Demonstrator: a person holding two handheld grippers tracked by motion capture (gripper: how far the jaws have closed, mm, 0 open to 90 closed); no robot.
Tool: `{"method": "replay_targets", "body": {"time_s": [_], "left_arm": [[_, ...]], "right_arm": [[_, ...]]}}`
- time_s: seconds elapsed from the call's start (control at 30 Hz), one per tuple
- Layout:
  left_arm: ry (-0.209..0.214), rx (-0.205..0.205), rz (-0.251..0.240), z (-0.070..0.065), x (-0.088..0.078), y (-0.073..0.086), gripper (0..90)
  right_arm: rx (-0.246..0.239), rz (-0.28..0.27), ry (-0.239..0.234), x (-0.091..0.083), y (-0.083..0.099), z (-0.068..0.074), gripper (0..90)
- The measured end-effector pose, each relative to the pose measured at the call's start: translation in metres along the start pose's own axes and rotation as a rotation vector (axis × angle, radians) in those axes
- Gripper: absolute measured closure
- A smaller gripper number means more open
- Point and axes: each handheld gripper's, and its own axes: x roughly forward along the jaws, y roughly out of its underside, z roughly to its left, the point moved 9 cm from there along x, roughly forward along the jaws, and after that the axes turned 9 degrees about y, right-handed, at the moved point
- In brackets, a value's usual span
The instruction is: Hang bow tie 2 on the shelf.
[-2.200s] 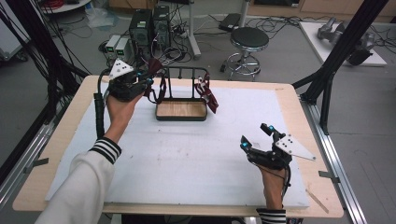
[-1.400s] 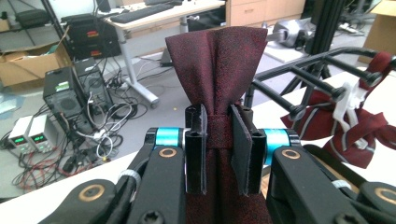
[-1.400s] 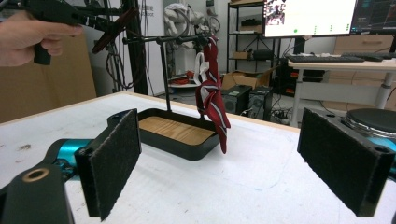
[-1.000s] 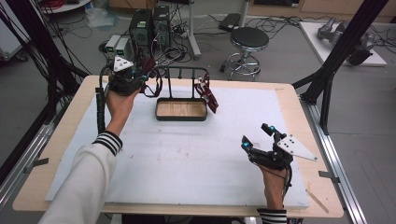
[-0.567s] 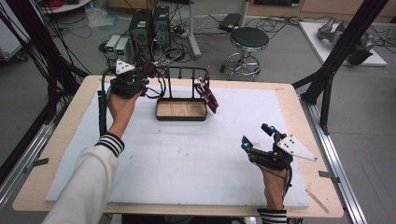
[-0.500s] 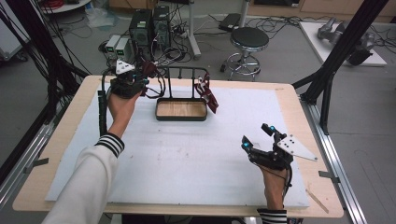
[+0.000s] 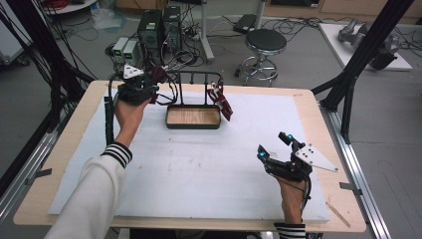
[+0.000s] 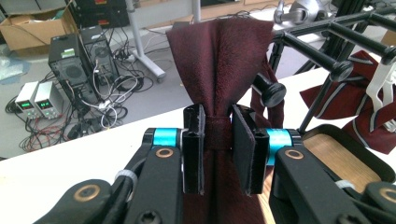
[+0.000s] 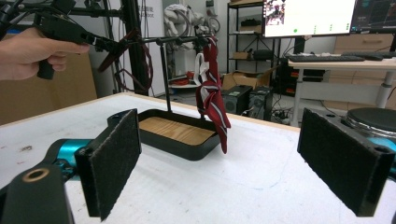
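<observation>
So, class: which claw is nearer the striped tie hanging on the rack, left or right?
Left. The left claw is at the rack's far-left end, gripping a dark red tie; the right claw sits open near the table's front-right, well away from the striped tie.

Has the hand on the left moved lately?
Yes. The left gripper went away from the person, toward the table's far edge beside the rack.

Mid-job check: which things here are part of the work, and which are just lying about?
In play: left gripper clamped on the dark bow tie; rack; tray; striped tie; right gripper, open.

Lying about: stool; computers.
</observation>
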Motion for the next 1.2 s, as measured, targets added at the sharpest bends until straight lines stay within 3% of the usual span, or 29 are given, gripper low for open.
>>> {"method": "replay_targets", "body": {"time_s": [0.07,0.23,0.3,0.37,0.43,0.6,0.7,0.9,1.2], "left_arm": [[0.002,0.005,0.01,0.0,0.001,0.002,72.8],[-0.024,0.024,0.011,0.002,0.002,0.004,52.4],[-0.014,0.028,0.014,0.001,0.003,0.005,41.6],[0.0,0.033,0.014,0.002,0.003,0.006,24.6],[0.035,0.032,0.016,0.001,0.003,0.007,18.2],[0.073,0.052,-0.034,0.001,-0.007,0.01,16.1],[0.096,0.041,-0.048,0.002,-0.012,0.013,15.0],[0.149,0.071,-0.102,-0.007,-0.031,0.018,14.4],[0.232,0.11,-0.219,-0.023,-0.075,0.024,14.4]], "right_arm": [[-0.003,0.0,-0.002,0.0,0.0,0.0,12.5],[-0.005,0.003,-0.001,0.001,0.001,0.001,12.6],[-0.003,0.005,-0.001,0.001,0.001,0.002,12.6],[-0.003,0.007,-0.003,0.0,0.001,0.002,12.6],[-0.008,0.005,-0.001,0.0,0.001,0.002,12.6],[-0.014,0.003,-0.002,0.001,0.001,0.004,12.5],[-0.01,0.006,-0.005,0.0,0.002,0.006,12.5],[-0.02,0.006,-0.007,0.001,0.003,0.008,12.4],[-0.027,0.01,-0.001,0.0,0.004,0.009,12.4]]}}
